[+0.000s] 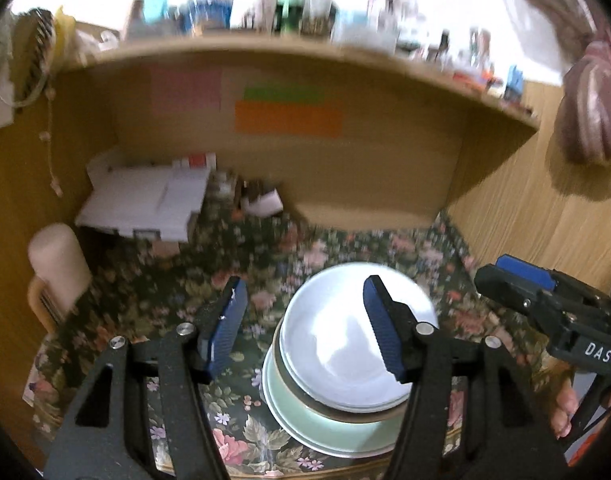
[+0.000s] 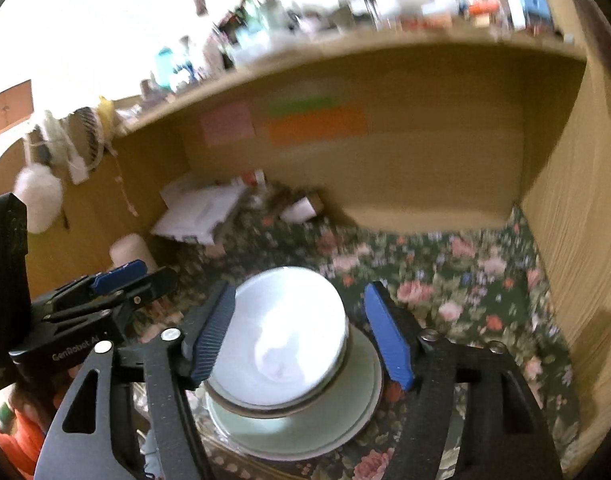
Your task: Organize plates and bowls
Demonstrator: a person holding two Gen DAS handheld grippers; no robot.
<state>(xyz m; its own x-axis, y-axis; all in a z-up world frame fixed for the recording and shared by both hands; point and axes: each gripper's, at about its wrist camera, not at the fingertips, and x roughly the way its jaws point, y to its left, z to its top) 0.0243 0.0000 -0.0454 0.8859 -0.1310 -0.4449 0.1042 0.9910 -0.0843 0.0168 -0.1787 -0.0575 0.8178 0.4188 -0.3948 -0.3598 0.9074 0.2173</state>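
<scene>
nearest the left wrist camera, the left gripper (image 1: 303, 324) has its jaws apart with nothing between the pads; its right finger crosses in front of the bowl but looks clear of it. in the right wrist view the right gripper (image 2: 299, 334) is the same: jaws apart, the bowl seen through the gap, neither pad pressing on it. each gripper shows at the edge of the other's view, so the two sit side by side over the stack.

just past the fingers stands the stack itself: a white bowl (image 1: 359, 340) on top, a darker-rimmed dish (image 1: 337, 414) under it, and a green plate (image 1: 329, 436) at the bottom, all resting on the floral cloth (image 1: 153, 280). the bowl sits a little off-centre on the plate, toward the far side.

further back, white boxes (image 1: 145, 200) and a pale cylinder (image 1: 55, 260) lie at the left, under a wooden shelf (image 1: 265, 56) crowded with blurred bottles; coloured notes (image 1: 287, 118) are stuck on its back panel.

judging by the free jaws and the finished stack, the stacking step looks done and the grippers are at release. the next move likely calls for pulling both clear without clipping the bowl's rim, then finding any dish left; none shows elsewhere here.
</scene>
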